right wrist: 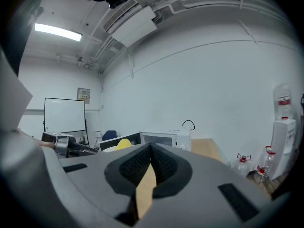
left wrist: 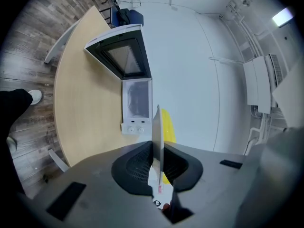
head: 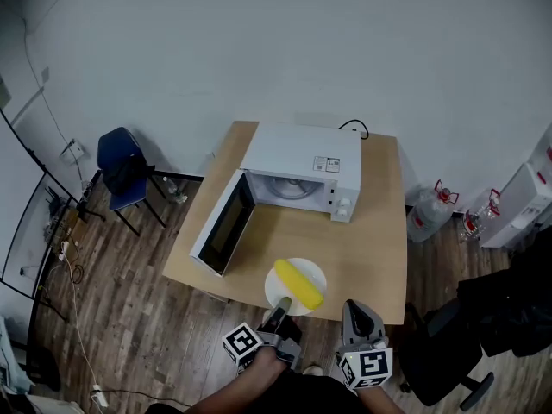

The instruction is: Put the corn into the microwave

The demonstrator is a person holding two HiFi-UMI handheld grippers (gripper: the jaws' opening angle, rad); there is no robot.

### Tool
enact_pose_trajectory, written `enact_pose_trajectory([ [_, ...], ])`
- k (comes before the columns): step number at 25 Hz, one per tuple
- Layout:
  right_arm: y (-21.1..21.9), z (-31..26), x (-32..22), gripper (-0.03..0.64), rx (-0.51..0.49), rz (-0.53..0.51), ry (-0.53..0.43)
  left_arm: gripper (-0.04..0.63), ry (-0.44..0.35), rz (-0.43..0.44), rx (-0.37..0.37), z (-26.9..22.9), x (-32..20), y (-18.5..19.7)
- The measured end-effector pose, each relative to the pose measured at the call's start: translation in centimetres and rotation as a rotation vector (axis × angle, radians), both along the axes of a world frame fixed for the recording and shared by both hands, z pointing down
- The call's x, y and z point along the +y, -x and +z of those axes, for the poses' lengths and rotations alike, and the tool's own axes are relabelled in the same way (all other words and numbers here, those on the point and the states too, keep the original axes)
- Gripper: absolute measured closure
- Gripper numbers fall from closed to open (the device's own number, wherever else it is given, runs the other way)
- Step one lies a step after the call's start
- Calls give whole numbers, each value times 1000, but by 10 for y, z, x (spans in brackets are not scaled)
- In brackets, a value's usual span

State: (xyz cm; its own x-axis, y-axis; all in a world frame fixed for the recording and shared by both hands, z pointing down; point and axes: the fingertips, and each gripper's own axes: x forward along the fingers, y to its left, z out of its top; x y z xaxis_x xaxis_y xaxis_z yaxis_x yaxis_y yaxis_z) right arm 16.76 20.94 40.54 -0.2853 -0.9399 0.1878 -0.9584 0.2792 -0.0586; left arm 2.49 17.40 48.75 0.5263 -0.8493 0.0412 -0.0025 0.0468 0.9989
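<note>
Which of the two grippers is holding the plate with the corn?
The left gripper, clamped on the rim of the plate carrying the corn; the right gripper is shut and empty.

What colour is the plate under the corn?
White; the plate shows best in the head view.

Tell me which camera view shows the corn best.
The head view: the whole corn lies on the white plate, which the left tool grips. The left gripper view shows only a yellow strip beside the plate's edge; the right gripper view shows only a small yellow top.

Wooden table (head: 373,231); white microwave (head: 304,164) on top
</note>
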Motion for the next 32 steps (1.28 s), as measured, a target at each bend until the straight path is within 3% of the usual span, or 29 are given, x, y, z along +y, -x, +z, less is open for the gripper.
enact_pose_trajectory([
  [11, 10, 14, -108, 557, -19, 36, 83, 569, -8, 67, -36, 10, -100, 16],
  [15, 19, 11, -137, 557, -3, 42, 93, 569, 25, 81, -86, 27, -128, 31],
  [24, 42, 19, -189, 557, -3, 64, 166, 569, 16, 158, -89, 56, -183, 39],
  [32, 46, 18, -231, 558, 1, 165, 139, 569, 4, 222, -72, 82, -232, 35],
])
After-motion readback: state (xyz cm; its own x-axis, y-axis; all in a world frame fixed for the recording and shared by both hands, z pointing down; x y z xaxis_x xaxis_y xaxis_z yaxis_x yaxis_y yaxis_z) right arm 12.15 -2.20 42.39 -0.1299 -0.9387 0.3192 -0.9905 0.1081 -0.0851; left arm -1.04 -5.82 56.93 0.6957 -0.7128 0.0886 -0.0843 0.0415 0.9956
